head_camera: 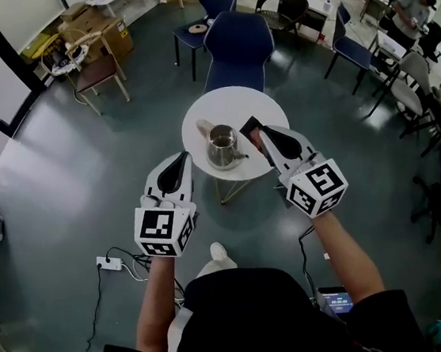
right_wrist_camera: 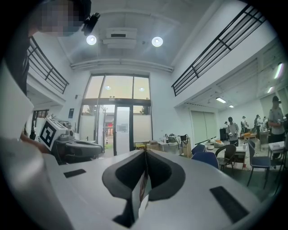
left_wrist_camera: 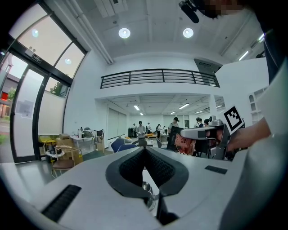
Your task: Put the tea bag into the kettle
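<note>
A steel kettle (head_camera: 222, 146) stands open on the small round white table (head_camera: 264, 110), and it also shows low between the left jaws (left_wrist_camera: 146, 189). A tan piece (head_camera: 204, 128) lies just behind it. My right gripper (head_camera: 261, 133) hovers at the kettle's right, shut on a flat dark-and-red tea bag packet (head_camera: 249, 126). In the right gripper view the packet (right_wrist_camera: 140, 191) stands edge-on between the jaws of the right gripper (right_wrist_camera: 145, 152). My left gripper (head_camera: 186, 159) is shut with nothing in it, left of the kettle. Its tips (left_wrist_camera: 144, 149) meet.
A blue chair (head_camera: 238, 43) stands behind the table, with another (head_camera: 208, 9) beyond it. A wooden chair (head_camera: 96, 69) and cardboard boxes (head_camera: 98, 27) are at the far left. A power strip (head_camera: 108, 263) and cables lie on the grey floor. People sit at desks on the right.
</note>
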